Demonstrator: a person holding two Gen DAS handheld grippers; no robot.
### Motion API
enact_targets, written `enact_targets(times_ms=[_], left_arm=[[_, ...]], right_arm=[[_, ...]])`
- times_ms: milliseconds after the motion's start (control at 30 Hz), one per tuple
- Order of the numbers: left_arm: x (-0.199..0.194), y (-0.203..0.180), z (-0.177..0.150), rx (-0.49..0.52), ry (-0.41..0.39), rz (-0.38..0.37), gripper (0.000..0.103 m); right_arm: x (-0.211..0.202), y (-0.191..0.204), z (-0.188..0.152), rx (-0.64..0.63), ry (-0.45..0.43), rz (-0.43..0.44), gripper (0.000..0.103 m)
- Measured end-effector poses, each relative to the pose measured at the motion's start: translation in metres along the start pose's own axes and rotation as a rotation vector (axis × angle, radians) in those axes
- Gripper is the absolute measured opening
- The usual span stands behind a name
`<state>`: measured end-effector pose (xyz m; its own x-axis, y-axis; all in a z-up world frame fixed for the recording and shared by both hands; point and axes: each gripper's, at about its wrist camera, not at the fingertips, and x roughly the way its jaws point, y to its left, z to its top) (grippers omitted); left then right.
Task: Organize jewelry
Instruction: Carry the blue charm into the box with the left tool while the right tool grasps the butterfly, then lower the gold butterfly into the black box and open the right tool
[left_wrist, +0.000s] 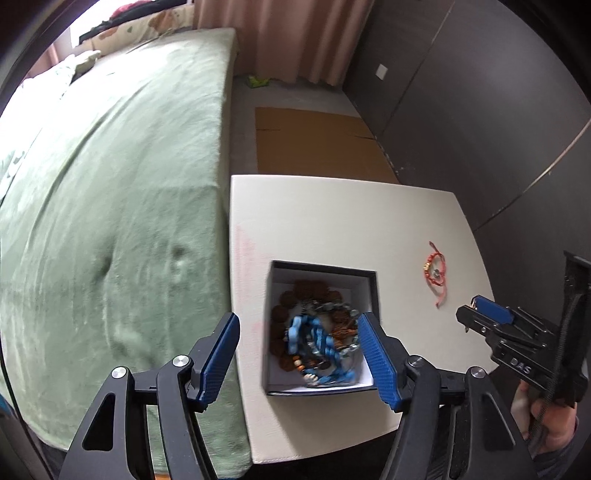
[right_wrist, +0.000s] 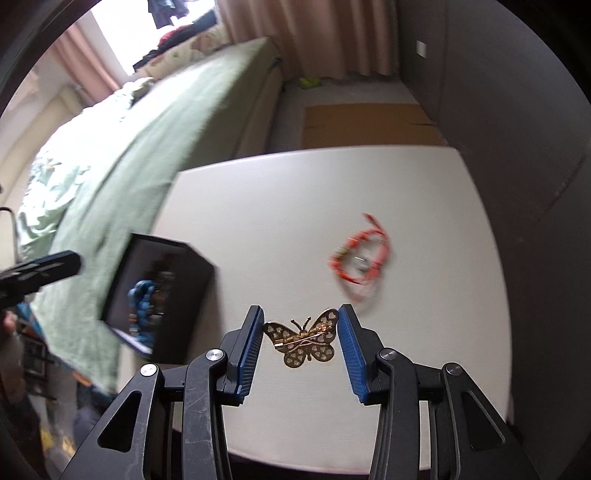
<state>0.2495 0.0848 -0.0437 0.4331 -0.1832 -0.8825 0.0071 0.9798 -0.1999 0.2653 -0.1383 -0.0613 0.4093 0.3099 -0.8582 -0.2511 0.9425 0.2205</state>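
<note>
Far left: a bed with a green cover (left_wrist: 110, 192) runs along the white table (left_wrist: 332, 221), its edge just beside the table's 9 o'clock side.

Left gripper (left_wrist: 299, 332): fingers spread wide, holding nothing. It hovers over the open black box (left_wrist: 321, 328), with one blue pad at the box's 9 o'clock wall and the other at its 3 o'clock wall. The box sits on the table near its bed-side edge. Inside lies a pile of jewelry: a blue bead bracelet (left_wrist: 314, 339) on top of brown beads (left_wrist: 284, 306).

Centre-right of the table: a red cord bracelet (left_wrist: 435, 273) lies flat, well apart from the box, at its 2 o'clock in the left wrist view.

Right gripper (right_wrist: 301, 330): pinching a gold butterfly brooch (right_wrist: 304, 341) by its wing tips, pin side toward the camera, above the table. In the right wrist view the red cord bracelet is at 1 o'clock from the brooch and the box at 9 o'clock. This view is motion-blurred.

Beyond the table, cardboard (left_wrist: 314, 144) lies on the floor.
</note>
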Motion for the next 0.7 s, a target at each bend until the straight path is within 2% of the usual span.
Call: enact_targets(times_ms=[167,333,500,533,600,700], left_arm=[[-0.006,0.018,-0.003,-0.023,-0.013,0.007,0.067],[-0.015,0.033,-0.004,-0.050,-0.031,0.010,0.067],[-0.020,0.042,-0.006,-0.068,-0.036,0.013,0.067],[-0.021,0.043,-0.007,-0.070,-0.037,0.014,0.067],[-0.023,0.045,-0.008,-0.073,-0.036,0.015,0.067],[-0.022,0.044,-0.009,-0.071,-0.036,0.014,0.067]], right_arm=[[-0.002,0.031,0.005,-0.027,-0.007,0.084,0.042],[0.002,0.059,0.023,-0.049,-0.009,0.172,0.042],[0.000,0.089,0.032,-0.089,-0.045,0.291,0.043],[0.001,0.092,0.033,-0.091,-0.044,0.292,0.044],[0.008,0.093,0.032,-0.072,-0.026,0.281,0.066],[0.011,0.085,0.026,-0.046,-0.034,0.265,0.067]])
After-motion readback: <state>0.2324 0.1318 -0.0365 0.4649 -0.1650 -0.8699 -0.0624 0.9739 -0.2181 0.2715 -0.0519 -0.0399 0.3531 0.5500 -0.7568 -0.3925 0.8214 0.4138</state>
